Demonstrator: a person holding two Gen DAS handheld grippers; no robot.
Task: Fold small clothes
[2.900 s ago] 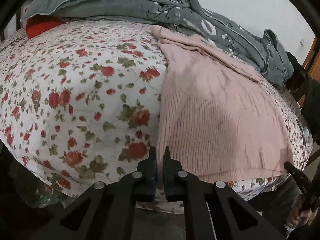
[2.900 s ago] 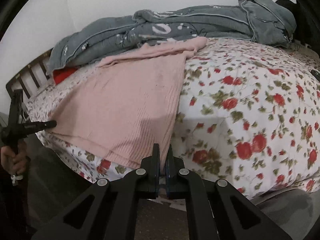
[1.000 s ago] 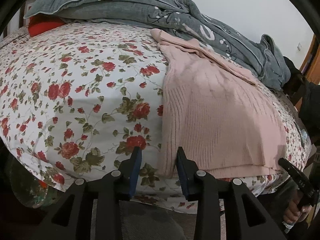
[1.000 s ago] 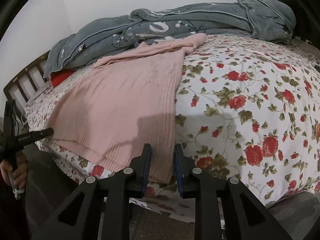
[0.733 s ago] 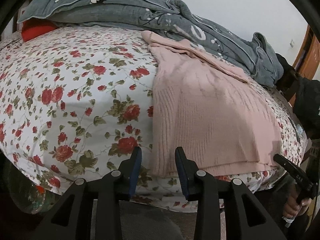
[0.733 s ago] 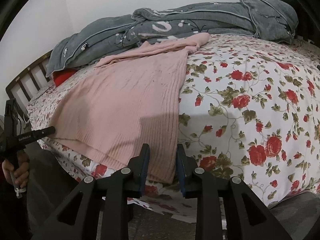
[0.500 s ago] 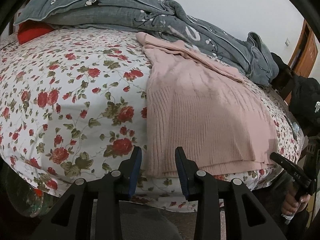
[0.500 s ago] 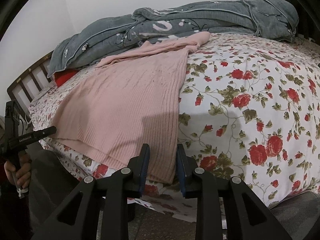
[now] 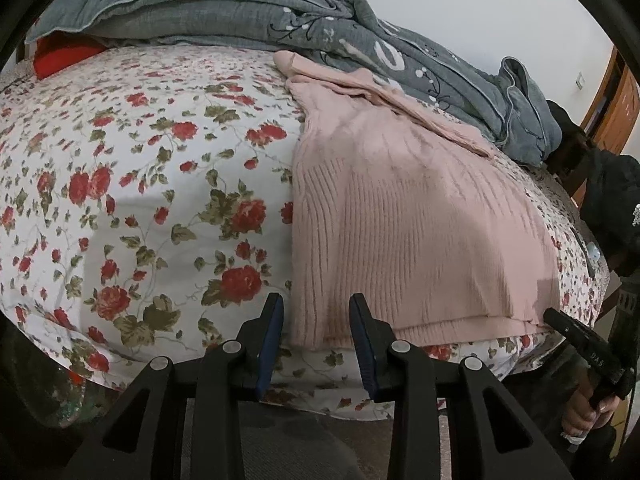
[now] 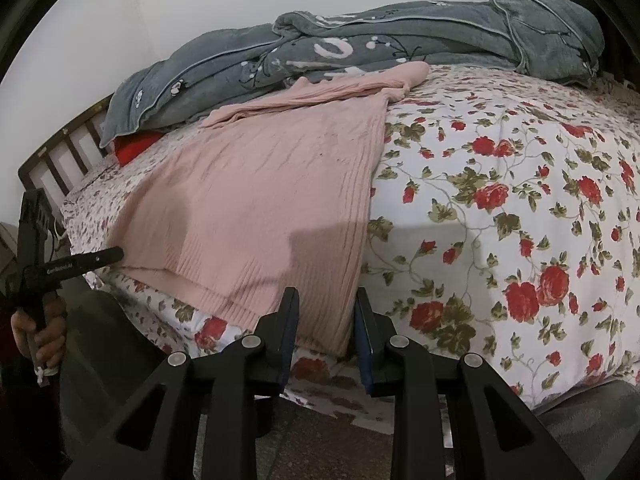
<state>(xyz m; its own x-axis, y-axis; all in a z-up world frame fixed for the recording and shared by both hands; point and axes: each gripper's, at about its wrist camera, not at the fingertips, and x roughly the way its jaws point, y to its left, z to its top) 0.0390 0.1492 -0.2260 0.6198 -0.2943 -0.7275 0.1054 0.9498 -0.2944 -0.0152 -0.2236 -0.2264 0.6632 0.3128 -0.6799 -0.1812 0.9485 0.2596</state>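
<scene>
Left gripper (image 9: 316, 314): fingers apart, nothing between them yet, lined up with the near left corner of the sweater's hem at the edge of the bed.
Right gripper (image 10: 325, 310): fingers apart too, empty, straddling the other near corner of the hem.
Sweater (image 9: 400, 216): pink ribbed knit, lying flat on the bed, hem toward the grippers, its sleeves bunched at the far end against the grey blanket (image 9: 248, 8).
Layers: the hem shows two edges, one just above the other; closing on only the top one would likely lift a single layer and let the sweater open up instead of folding.
Sheet (image 9: 132, 200): the flowered sheet lies right under the hem, so a grip that goes too deep could pinch it along with the knit and drag it up.
Edge of bed: the hem hangs close to the drop; a weak pinch on soft knit might slip and let that corner slide off.
Uneven lift: if one side catches before the other, the fold would probably go skew.
Far end: the bunched sleeves could snag on the blanket as the hem comes over.
</scene>
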